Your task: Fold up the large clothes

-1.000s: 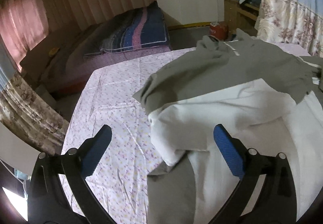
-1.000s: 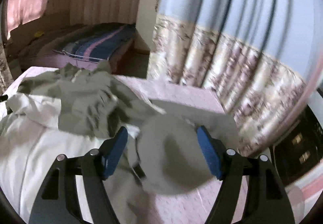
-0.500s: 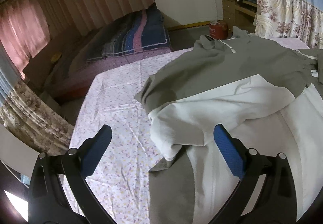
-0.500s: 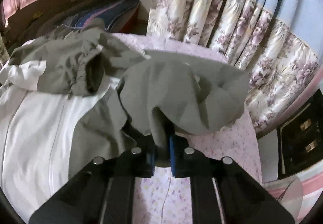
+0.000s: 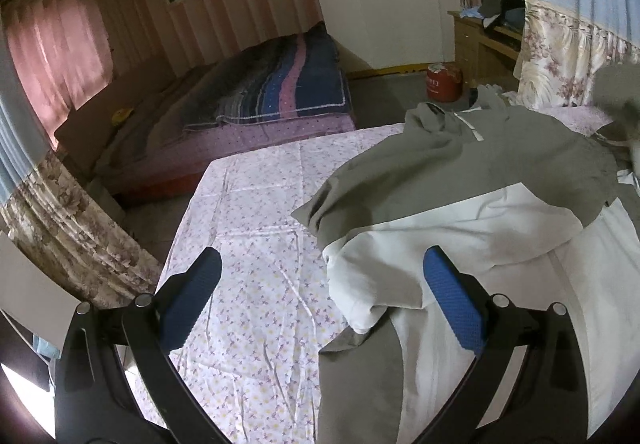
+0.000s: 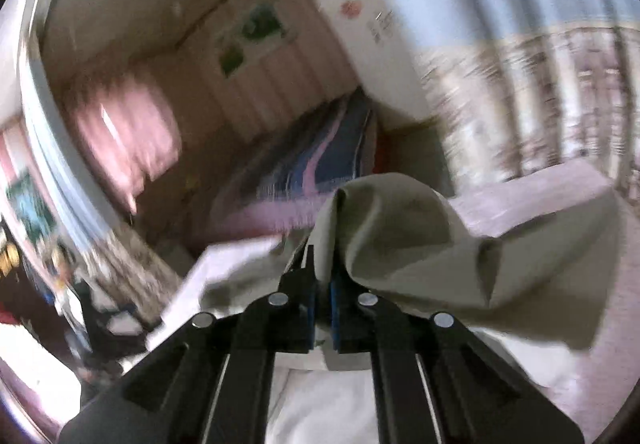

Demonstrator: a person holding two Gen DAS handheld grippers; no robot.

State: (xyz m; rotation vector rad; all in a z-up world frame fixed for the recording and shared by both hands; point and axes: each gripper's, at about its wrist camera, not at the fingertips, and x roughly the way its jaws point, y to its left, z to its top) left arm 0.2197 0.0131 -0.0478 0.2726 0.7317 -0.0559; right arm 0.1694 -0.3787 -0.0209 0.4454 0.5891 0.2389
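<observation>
A large grey and white garment (image 5: 472,212) lies spread and partly folded over itself on the floral-sheeted table (image 5: 260,244). My left gripper (image 5: 320,292) is open and empty, hovering over the garment's left edge, its right finger above the white folded part. My right gripper (image 6: 323,284) is shut on a grey part of the garment (image 6: 400,236), which it holds lifted above the table; the cloth drapes to the right. The right wrist view is blurred by motion.
A bed with a striped blanket (image 5: 280,92) stands beyond the table. A red container (image 5: 443,82) sits on the floor by a wooden desk (image 5: 480,40). Floral curtains (image 5: 568,56) hang at the right and at the left (image 5: 60,236).
My right gripper closed on the grey cloth half a second ago and has since lifted and swung it up and to the left. My left gripper stays open and has barely moved.
</observation>
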